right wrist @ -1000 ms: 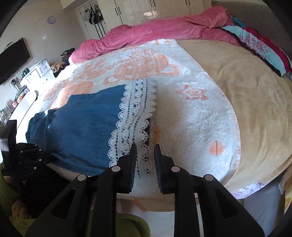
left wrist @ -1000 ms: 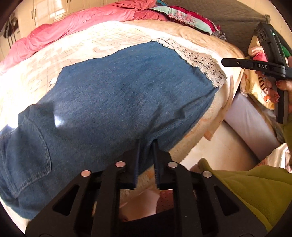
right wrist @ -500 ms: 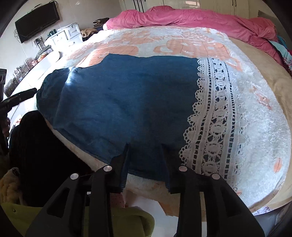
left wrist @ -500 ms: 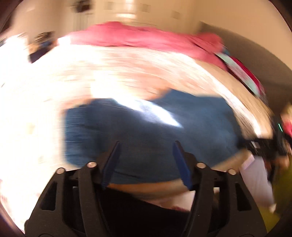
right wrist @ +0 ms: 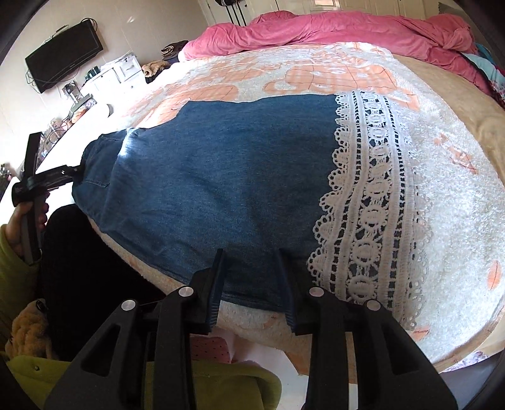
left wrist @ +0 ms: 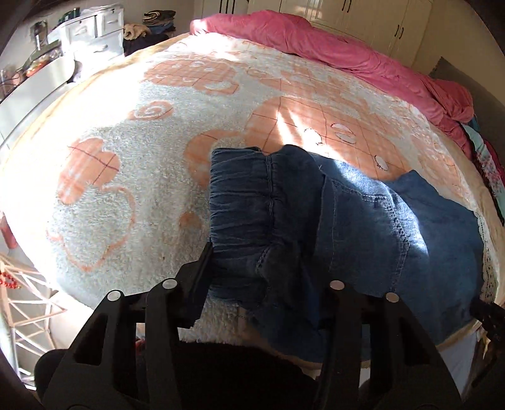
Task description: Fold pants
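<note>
Blue denim pants with a white lace hem lie flat on the bed blanket. In the left wrist view the elastic waistband is nearest. My left gripper is open, its jaws wide apart around the waistband's near corner; the right finger is hidden under the denim. It also shows in the right wrist view at the waist end. My right gripper is open, its jaws either side of the near edge of the leg, just left of the lace.
A fluffy white and peach blanket covers the bed. A pink duvet lies bunched along the far side. A white dresser and a wall television stand to the left. The bed's near edge drops off below the grippers.
Both grippers have opened. My left gripper swung left from the middle of the near edge to the waistband. My right gripper moved left from the lace hem onto the denim leg.
</note>
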`<act>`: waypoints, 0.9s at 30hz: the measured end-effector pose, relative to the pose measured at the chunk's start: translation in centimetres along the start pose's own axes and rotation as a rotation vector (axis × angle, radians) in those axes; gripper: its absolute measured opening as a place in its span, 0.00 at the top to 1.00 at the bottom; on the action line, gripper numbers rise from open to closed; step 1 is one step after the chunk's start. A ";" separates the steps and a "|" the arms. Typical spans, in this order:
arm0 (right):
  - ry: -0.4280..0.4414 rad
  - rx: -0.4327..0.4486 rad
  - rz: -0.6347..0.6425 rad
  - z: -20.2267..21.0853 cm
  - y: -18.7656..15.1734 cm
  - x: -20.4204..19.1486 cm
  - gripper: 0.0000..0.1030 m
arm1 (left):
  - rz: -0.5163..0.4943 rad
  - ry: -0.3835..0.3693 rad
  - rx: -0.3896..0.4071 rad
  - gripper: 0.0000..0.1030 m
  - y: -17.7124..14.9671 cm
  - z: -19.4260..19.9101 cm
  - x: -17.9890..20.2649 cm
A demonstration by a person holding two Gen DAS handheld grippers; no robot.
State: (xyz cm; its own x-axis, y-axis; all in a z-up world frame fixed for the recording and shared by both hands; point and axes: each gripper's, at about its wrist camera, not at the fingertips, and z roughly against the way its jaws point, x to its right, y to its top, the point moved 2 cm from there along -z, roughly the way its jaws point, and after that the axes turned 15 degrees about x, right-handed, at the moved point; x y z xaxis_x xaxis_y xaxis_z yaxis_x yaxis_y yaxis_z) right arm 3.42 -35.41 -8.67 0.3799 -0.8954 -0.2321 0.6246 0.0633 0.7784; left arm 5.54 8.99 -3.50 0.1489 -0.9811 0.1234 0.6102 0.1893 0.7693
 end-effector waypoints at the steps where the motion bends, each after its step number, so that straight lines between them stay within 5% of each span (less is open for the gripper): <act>1: 0.000 0.001 0.000 0.0 0.0 0.0 0.70 | -0.007 -0.005 0.009 0.66 0.1 0.2 0.2; 6: 0.001 -0.005 0.012 0.2 -0.1 -0.1 0.70 | -0.020 0.007 0.085 0.67 1.9 2.3 -1.3; 12: 0.003 -0.003 0.009 0.2 -0.2 0.0 0.70 | 0.001 0.013 -0.002 0.60 0.3 -0.5 -2.5; 17: 0.002 -0.008 0.018 0.8 0.2 -0.3 0.70 | -0.014 0.035 0.074 0.52 1.2 2.5 -2.2; 20: 0.017 0.048 0.047 2.0 1.1 -1.0 0.58 | -0.086 0.063 0.156 0.43 2.2 5.3 -0.4; 23: 0.022 0.074 0.070 2.4 2.0 -1.6 0.58 | -0.147 -0.001 0.202 0.37 3.2 6.7 2.7; 27: 0.011 0.082 0.095 1.8 3.1 -1.9 0.58 | -0.190 -0.159 0.147 0.36 2.7 5.1 8.1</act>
State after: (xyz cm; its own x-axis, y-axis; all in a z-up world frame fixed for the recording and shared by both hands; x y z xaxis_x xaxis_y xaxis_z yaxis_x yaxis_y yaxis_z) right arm 3.33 -34.30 -4.76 0.4425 -0.8822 -0.1611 0.5278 0.1110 0.8421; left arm 4.39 1.35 2.74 -0.0887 -0.9945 0.0560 0.4946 0.0048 0.8691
